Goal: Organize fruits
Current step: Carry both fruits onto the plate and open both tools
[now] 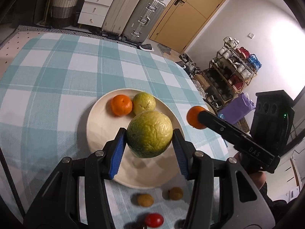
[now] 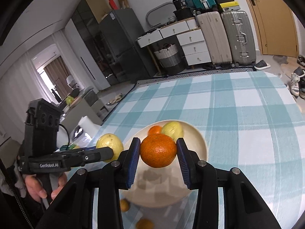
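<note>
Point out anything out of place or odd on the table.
Three small fruits lie loose on the cloth, off the plate: two brownish ones and a red tomato-like one. Nothing looks spilled or damaged. The green fruit and orange are gripped above the plate.

Beyond my teal-and-white checked tablecloth (image 2: 238, 105) I see a tan wooden door (image 1: 190, 13), two upright hard-shell suitcases (image 2: 225, 36), a white chest of drawers (image 2: 192, 45), a woven laundry basket (image 2: 168, 56), a dark grey refrigerator (image 2: 122, 43) and a curtained bright window (image 2: 51, 70).
</note>
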Demonstrator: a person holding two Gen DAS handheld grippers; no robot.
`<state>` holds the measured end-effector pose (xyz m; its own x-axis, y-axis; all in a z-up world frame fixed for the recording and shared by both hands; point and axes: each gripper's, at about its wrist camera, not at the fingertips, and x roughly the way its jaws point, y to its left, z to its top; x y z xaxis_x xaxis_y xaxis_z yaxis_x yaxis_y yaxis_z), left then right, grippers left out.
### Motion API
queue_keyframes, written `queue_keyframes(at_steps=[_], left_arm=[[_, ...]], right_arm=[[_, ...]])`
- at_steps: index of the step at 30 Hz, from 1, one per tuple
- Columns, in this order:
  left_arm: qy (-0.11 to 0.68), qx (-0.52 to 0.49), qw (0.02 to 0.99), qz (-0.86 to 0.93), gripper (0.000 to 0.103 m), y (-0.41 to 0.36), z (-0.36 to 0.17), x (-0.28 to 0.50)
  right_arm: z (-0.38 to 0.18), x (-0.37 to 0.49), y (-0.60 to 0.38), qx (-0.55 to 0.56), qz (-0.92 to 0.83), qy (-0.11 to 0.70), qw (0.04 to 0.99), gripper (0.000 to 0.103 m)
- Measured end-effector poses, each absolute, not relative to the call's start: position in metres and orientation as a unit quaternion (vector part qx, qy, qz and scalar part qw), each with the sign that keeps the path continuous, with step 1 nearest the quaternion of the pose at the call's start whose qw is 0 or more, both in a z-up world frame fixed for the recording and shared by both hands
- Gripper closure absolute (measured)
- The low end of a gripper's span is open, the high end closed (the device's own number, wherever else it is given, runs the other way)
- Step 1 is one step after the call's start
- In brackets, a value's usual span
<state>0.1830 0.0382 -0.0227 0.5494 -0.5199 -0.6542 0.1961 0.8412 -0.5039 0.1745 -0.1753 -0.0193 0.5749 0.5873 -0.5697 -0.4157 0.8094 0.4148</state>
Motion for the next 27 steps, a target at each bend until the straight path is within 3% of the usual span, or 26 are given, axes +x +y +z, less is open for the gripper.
queue_keyframes(at_steps=[27], left_arm=[[0.458, -0.178, 0.855, -0.164, 0.057, 0.015, -0.072, 0.246]], right_arm=[[-0.075, 0.222, -0.156, 0.073, 0.241, 0.401, 0.881, 0.062]])
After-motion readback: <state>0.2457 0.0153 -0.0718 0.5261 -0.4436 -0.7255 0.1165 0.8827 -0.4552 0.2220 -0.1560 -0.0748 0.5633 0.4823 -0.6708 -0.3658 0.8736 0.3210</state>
